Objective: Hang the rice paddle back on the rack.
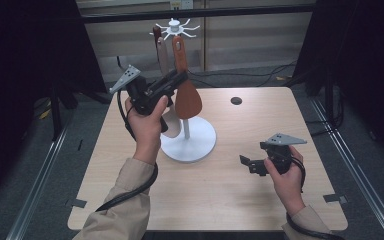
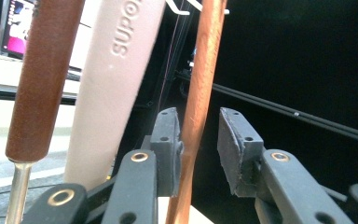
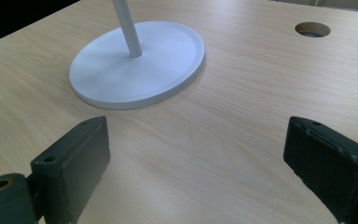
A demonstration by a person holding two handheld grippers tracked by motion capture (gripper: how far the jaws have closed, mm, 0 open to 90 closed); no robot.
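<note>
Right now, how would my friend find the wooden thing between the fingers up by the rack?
Start at the white rack standing on the table. Three utensils hang from its top hooks. Pick the reddish-brown wooden spatula, nearest the table's hole; its neighbours are a pale beige handle and a dark brown handle.

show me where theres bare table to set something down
Bare tabletop runs along the near edge between the two forearms, and behind the right gripper up to the round hole. It is crowded at centre left: the white stand holds hanging utensils, and the left gripper has the brown spatula handle between its jaws, the right pad clear of it.
</note>
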